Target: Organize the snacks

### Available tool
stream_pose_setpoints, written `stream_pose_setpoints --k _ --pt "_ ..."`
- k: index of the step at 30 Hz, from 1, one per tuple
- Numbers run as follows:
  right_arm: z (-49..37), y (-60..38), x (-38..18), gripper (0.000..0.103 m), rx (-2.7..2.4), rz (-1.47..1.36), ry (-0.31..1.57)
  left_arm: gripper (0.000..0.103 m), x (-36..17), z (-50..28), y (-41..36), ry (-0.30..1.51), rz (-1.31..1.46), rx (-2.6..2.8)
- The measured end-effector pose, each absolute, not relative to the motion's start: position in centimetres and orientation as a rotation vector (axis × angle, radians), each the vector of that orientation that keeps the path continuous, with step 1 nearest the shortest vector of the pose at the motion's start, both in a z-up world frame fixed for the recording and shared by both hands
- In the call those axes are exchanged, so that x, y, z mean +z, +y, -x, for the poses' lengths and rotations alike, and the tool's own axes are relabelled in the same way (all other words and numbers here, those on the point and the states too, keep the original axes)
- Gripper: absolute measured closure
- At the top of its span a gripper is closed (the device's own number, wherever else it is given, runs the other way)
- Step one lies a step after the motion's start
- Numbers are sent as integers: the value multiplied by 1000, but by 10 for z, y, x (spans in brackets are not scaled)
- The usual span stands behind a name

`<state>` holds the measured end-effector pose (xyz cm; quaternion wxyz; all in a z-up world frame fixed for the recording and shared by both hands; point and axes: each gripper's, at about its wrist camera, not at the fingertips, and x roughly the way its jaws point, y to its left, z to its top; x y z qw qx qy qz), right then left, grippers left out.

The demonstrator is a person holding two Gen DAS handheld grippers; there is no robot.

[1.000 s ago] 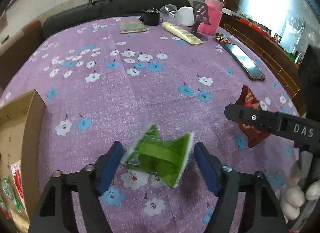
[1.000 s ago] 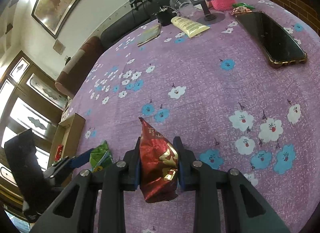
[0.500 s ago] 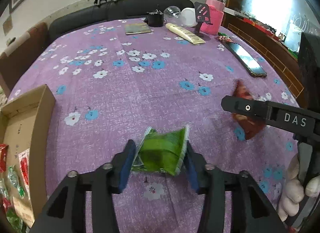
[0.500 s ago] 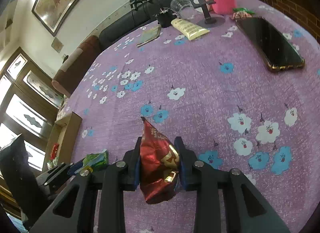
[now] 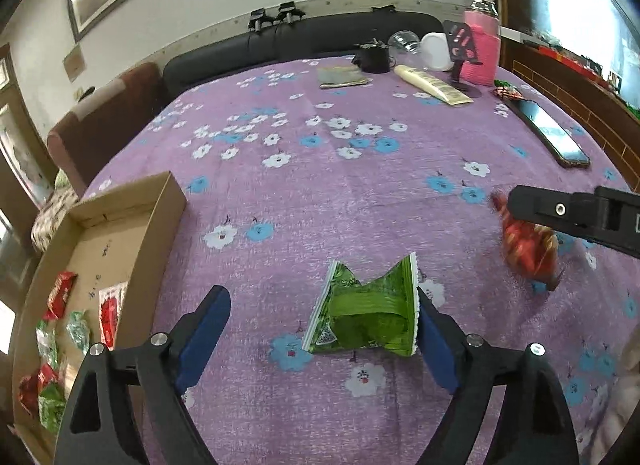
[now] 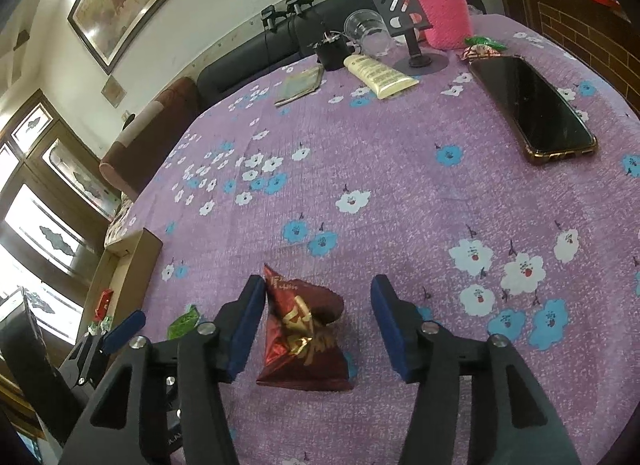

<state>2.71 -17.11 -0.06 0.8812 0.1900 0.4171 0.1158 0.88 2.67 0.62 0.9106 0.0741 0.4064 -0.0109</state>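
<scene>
Lying between opening jaws, the green packet touches the left gripper's right pad; the red packet likewise touches the right gripper's left pad.

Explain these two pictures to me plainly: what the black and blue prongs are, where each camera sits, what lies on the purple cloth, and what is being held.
No robot here: a person holds a two-finger gripper in each hand, each with a camera looking along its fingers. One picture is from the left gripper, the other from the right gripper. Both have their jaws opening. A green snack packet lies between the left one's fingers, a red snack packet between the right one's; neither is squeezed. On the flowered tablecloth also lie a cardboard box holding snacks and a phone.
</scene>
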Motion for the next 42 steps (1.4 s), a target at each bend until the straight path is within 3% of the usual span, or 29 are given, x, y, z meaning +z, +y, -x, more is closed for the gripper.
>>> stream_pose_setpoints --k 14,42 --pt "-29 -172 -3 40 233 -402 876 11 4 -11 34 872 -94 -33" --pt "-28 -169 -6 39 249 -405 874 11 -1 -15 44 909 -15 -77"
